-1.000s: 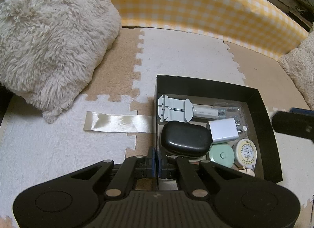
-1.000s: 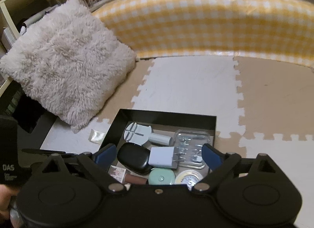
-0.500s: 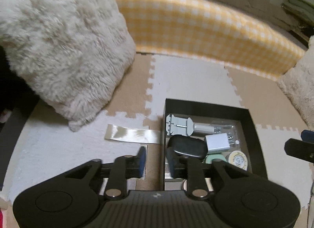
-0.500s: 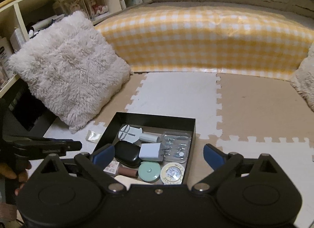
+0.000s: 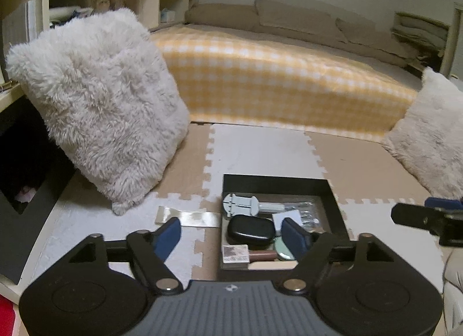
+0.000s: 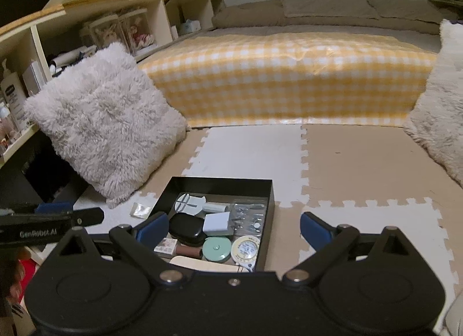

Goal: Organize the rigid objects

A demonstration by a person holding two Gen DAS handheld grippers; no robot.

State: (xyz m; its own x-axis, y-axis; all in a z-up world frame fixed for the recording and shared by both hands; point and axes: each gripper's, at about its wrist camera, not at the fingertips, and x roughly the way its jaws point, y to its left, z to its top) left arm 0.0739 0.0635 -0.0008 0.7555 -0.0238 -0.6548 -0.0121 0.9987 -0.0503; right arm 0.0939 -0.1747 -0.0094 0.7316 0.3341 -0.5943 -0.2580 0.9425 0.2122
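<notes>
A black open box [image 5: 277,181] [image 6: 220,182] sits on the foam floor mat. It holds a black oval case [image 5: 250,229] [image 6: 186,227], a white charger [image 5: 285,217] [image 6: 217,223], a grey-blue plastic tool [image 5: 243,204] [image 6: 188,201], a clear packet [image 6: 250,216], a mint round tape [image 6: 215,249], a yellow-white round tape [image 6: 244,249] and a small brown tube [image 5: 260,255]. My left gripper [image 5: 231,234] is open and empty, raised above the box's near edge. My right gripper [image 6: 234,229] is open and empty, raised above the box.
A fluffy white pillow [image 5: 101,104] [image 6: 107,130] leans at the left, another [image 5: 431,136] at the right. A yellow checked mattress [image 5: 275,81] runs along the back. A shiny strip [image 5: 188,217] lies left of the box. Shelves [image 6: 86,32] stand at the left.
Both grippers have risen and pulled back from the box. My left gripper, shut around the box's wall a second ago, has let go and opened wide. The box's contents have not moved.
</notes>
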